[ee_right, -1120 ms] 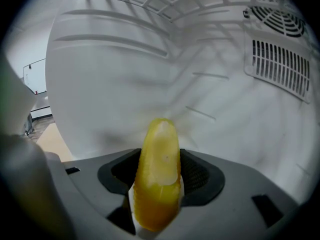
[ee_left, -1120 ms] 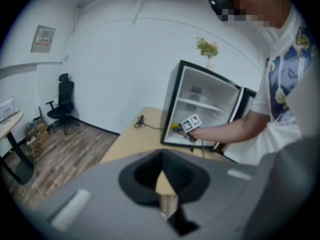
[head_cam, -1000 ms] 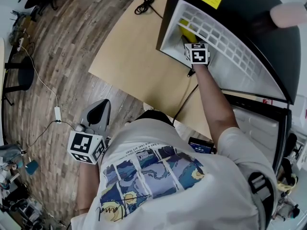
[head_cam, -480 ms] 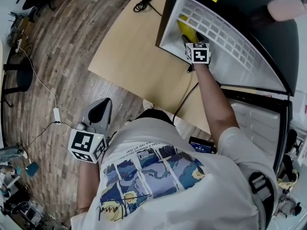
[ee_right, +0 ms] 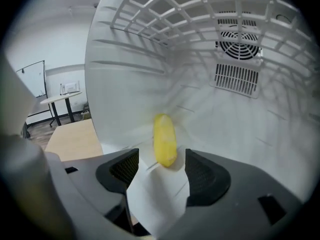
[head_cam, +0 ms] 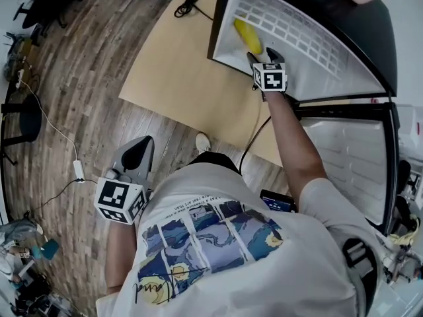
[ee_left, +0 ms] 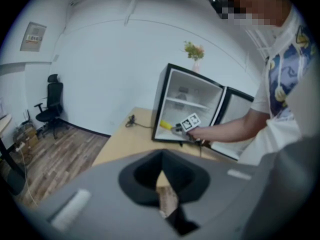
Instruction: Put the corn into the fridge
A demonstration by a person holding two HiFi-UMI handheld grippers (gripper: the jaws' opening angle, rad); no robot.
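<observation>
The yellow corn (head_cam: 248, 37) lies on the white floor of the open fridge (head_cam: 310, 65), near its left wall. My right gripper (head_cam: 264, 55) is at the fridge's front edge, just behind the corn. In the right gripper view the corn (ee_right: 164, 140) rests a little beyond the right gripper (ee_right: 160, 171), whose jaws stand wide apart and touch nothing. My left gripper (head_cam: 135, 152) hangs low at the person's left side over the wood floor, its jaws together and empty. The left gripper view looks past the left gripper (ee_left: 162, 184) at the corn (ee_left: 165, 125) in the fridge.
The fridge stands on a light wooden table (head_cam: 178, 71) with its door (head_cam: 344, 157) swung open to the right. A black cable (head_cam: 188, 2) lies coiled at the table's far edge. A wire shelf (ee_right: 165, 4) spans the fridge above. A chair (head_cam: 26, 111) stands left.
My right gripper has drawn back out of the fridge, away from the corn, which stays lying on the fridge floor and now shows in full. The left gripper has hardly shifted.
</observation>
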